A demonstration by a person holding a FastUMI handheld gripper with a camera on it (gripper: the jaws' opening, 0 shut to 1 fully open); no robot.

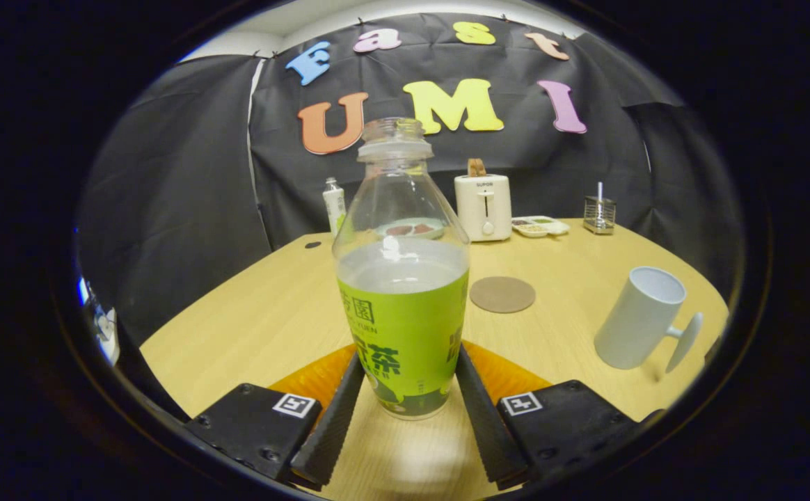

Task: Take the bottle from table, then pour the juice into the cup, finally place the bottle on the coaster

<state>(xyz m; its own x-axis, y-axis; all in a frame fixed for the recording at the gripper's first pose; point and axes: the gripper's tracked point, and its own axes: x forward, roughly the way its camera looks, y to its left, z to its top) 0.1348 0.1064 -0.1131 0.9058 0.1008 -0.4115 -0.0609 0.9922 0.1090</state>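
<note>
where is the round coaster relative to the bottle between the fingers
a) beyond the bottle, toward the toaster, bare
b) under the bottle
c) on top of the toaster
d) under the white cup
a: the coaster lies flat and bare on the table, past the bottle held between the hand-held gripper fingers, on the way to the toaster; the white cup stands apart from it.

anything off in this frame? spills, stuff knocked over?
No spills, nothing tipped over. The bottle has no cap and is partly full, held upright between the tongs, both fingers pressing on its label. The white mug and round coaster sit apart on the table; the mug's lean looks like fisheye bending.
</note>
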